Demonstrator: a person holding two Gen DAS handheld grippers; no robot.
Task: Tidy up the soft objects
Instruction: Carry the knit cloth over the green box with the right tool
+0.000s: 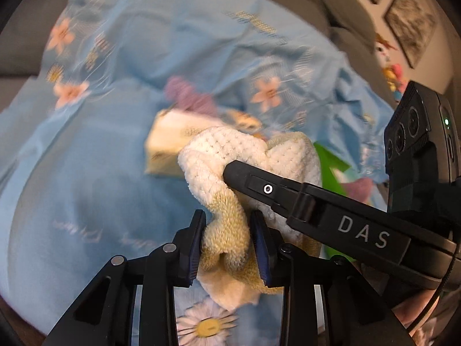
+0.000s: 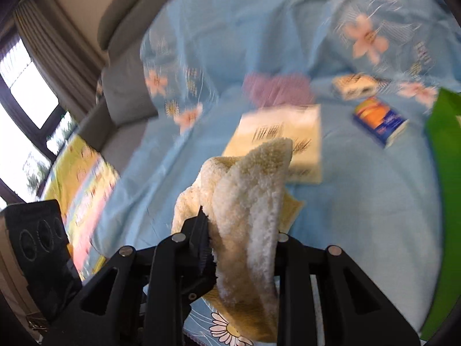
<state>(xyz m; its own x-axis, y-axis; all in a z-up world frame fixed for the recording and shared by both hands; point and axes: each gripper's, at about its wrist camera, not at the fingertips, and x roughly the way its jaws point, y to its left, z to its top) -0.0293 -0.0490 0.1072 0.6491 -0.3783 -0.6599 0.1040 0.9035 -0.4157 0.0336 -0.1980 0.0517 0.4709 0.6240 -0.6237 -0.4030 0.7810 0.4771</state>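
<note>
Fluffy cream towel (image 1: 247, 155) pinched in both my left gripper (image 1: 229, 248) and right gripper (image 2: 240, 248), bunched above the blue sheet (image 1: 86, 173); I'd draw the corners apart evenly, keeping both pinches firm.

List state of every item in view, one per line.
cream towel: bunched, lifted, gripped by both grippers
left gripper: shut on the towel
right gripper: shut on the towel
blue floral sheet: spread out, wrinkled
purple cloth: crumpled, lying on the sheet
tissue pack: lying flat
blue and orange packet: lying on its side
green bag: at the edge, only partly visible
</note>
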